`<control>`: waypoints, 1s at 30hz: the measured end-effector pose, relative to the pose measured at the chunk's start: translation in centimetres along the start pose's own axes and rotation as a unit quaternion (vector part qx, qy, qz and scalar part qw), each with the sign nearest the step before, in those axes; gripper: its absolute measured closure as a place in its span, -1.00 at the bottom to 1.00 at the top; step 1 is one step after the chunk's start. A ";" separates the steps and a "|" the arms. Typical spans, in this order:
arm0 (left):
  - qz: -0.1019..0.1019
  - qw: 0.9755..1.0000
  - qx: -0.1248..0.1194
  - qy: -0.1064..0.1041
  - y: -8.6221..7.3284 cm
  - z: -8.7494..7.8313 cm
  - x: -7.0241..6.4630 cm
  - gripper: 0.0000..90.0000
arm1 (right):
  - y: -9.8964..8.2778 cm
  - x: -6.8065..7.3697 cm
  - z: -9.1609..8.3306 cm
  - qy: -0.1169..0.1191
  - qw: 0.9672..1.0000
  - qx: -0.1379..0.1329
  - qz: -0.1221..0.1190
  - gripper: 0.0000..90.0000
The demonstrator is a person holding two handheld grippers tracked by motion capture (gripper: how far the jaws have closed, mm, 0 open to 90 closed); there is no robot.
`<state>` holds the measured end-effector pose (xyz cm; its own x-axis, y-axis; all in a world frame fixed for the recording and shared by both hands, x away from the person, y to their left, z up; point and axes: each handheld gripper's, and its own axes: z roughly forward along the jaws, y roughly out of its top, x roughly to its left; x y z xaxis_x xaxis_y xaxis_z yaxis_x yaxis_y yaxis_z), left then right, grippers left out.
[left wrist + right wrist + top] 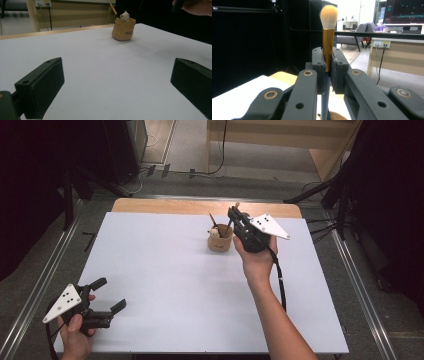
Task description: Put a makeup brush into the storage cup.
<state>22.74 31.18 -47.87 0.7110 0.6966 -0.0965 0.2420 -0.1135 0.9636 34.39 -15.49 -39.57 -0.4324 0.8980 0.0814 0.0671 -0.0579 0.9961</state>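
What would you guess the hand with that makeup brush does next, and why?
Probably lower it a little, straight down. The right gripper is shut on the makeup brush, bristles up, with its dark handle pointing into the tan cup below. The left gripper rests open, far from the cup.
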 end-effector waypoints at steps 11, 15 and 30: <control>0.001 1.000 0.003 -0.003 -0.1 0.1 0.0 -1.00 | -0.4 -0.6 1.5 -0.011 1.000 0.005 -0.009 0.88; 0.000 1.000 0.001 -0.003 -0.1 0.1 0.0 -1.00 | -0.9 -0.9 2.1 -0.015 1.000 0.012 -0.013 0.88; -0.001 1.000 0.001 -0.004 -0.1 0.1 0.0 -1.00 | -3.0 -1.6 3.7 -0.024 0.998 0.050 -0.006 0.88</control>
<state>22.75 31.15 -47.98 0.7156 0.6912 -0.1008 0.2447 -0.1129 0.9630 38.17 -15.17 -42.77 -0.3897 0.9186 0.0660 0.1526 -0.0063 0.9883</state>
